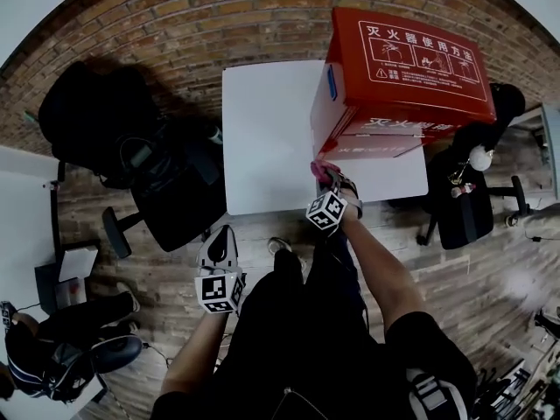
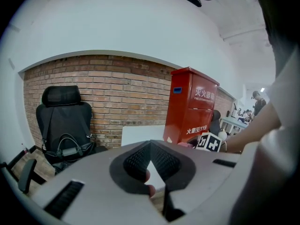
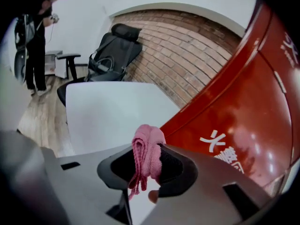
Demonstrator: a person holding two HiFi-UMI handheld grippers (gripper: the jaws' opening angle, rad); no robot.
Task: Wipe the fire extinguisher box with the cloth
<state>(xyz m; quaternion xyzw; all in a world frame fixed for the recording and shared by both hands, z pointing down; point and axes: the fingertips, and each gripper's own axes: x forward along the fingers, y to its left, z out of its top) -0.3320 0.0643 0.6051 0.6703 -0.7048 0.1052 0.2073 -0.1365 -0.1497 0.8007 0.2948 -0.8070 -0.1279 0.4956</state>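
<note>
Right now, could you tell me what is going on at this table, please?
A person is working with two handheld grippers at a white table that carries a red fire extinguisher box. The right gripper is shut on a bunched pink cloth and is held close to the box's lower front face; I cannot tell whether the cloth touches it. The left gripper hangs low by the person's legs, jaws together and empty.
</note>
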